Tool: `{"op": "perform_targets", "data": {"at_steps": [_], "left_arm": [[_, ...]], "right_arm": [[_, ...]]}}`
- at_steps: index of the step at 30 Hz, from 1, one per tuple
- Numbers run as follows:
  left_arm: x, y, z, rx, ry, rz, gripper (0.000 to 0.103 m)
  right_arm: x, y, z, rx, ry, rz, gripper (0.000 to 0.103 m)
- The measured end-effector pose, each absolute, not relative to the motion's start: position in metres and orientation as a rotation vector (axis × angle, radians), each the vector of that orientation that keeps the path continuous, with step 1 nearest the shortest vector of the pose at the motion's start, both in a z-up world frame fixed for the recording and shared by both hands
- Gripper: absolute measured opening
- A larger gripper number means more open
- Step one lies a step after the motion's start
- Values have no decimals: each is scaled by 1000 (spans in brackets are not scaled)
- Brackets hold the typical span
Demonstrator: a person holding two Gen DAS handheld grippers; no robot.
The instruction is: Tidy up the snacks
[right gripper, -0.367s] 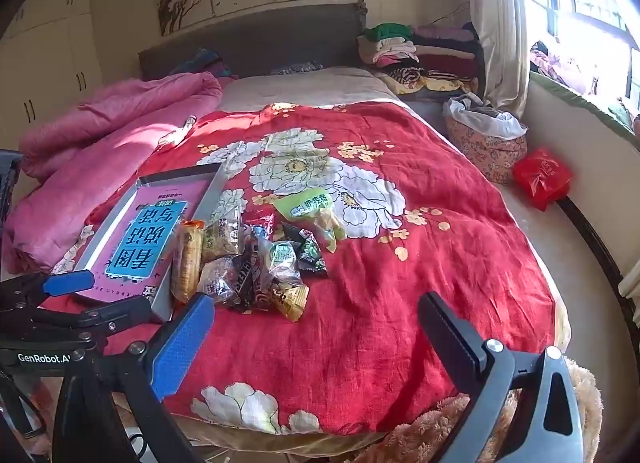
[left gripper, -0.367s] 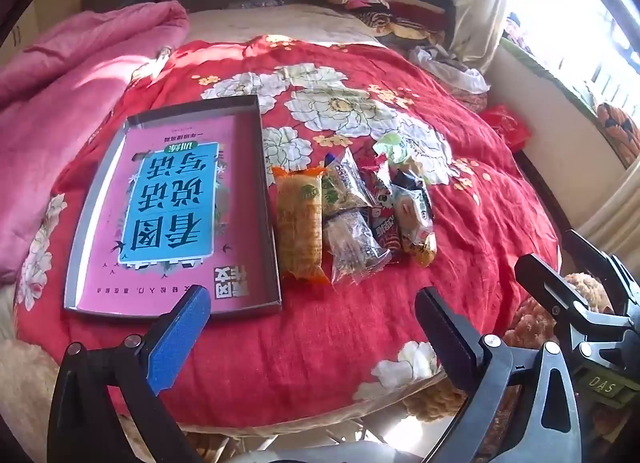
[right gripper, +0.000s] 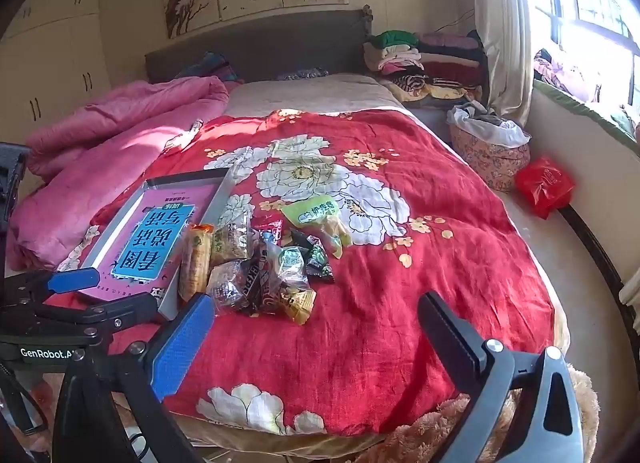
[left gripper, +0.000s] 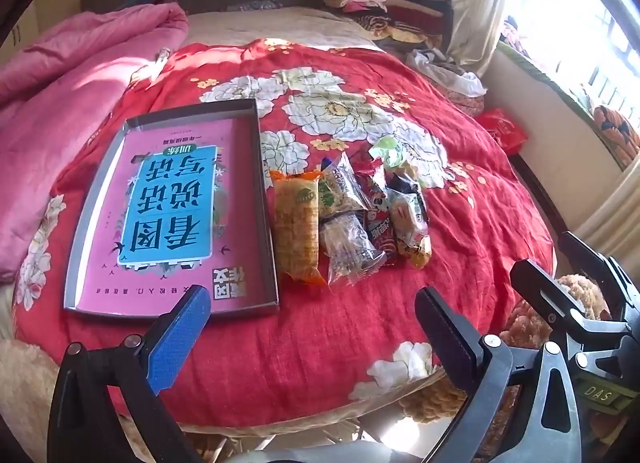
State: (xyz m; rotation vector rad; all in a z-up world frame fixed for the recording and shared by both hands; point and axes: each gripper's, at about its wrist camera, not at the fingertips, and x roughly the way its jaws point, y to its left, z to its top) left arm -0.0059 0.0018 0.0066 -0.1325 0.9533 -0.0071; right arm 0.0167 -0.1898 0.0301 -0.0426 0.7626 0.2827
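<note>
Bedspread (left gripper: 360, 323), red with white flowers, fills most of both views and carries everything the task concerns. On its left part lies a shallow grey tray (left gripper: 266, 223) with a pink book (left gripper: 176, 215) flat inside it, and no snack is in the tray yet. Just beside the tray's right wall sits the cluster of snacks (left gripper: 348, 219), touching one another: an orange packet (left gripper: 298, 223) nearest the wall, clear wrappers next, a red-and-black one, then a pale green packet (right gripper: 316, 213) at the far edge. Compared with the views a moment ago, almost nothing differs; the pile keeps its place and neither tool has closed the gap to it, so the sorting seems not to have begun. The left gripper (left gripper: 312, 331) hangs over the near edge of the bed with its jaws spread as wide as they go and nothing between them. The right gripper (right gripper: 316, 339) is likewise fully spread and empty, tilted down toward the pile. My guess is the orange packet goes first, being nearest the tray.
</note>
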Motion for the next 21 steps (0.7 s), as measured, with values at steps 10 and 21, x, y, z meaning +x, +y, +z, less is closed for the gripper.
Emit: {"op": "perform_targets", "data": {"at_steps": [10, 21], "left_arm": [[-6, 5, 9, -154, 961, -15, 102], [-6, 4, 8, -152, 965, -15, 102]], "right_arm": [[5, -195, 25, -37, 771, 299, 103], [5, -194, 25, -41, 767, 304, 103]]}}
